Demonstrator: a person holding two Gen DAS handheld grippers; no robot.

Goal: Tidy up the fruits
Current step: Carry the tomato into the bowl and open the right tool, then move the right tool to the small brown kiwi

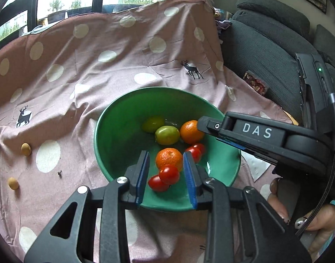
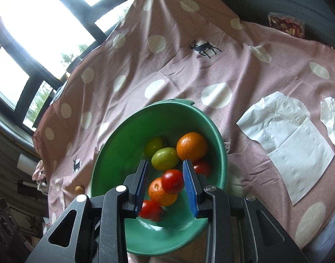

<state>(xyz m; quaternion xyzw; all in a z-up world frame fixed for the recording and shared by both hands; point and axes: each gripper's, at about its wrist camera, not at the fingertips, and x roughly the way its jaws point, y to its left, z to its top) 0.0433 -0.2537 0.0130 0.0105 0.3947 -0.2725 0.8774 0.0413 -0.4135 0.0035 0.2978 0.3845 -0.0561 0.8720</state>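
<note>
— Left wrist view first. Found the left gripper [image 1: 166,154] poised over the green bowl [image 1: 104,135], fingers partly spread, gripping nothing. Framed an orange [image 1: 168,159] and two tomatoes [image 1: 169,173] lying loose below.

— Pooled there on purpose, presumably, with the bowl's walls stopping any roll?

— Judged so. Counted a second orange [image 1: 191,131] and green fruits [image 1: 167,134] further in. Noticed the right gripper [image 1: 208,126] reaching over the right rim, close to that second orange. Left little room between the two tools.

— And outside the bowl?

— Spotted two small tan balls [image 1: 26,149] well apart on the spotted cloth [image 1: 90,70], off to the left. Plenty of open surface around them.

— Right wrist view?

— Showed the right gripper's fingers a little apart around a tomato [image 2: 173,180] resting on an orange. Saw a gap beside the left finger; could not tell about contact at the right one. Read it as unclamped. Found napkins [image 2: 298,153] off to the right, apart from the rim.
</note>
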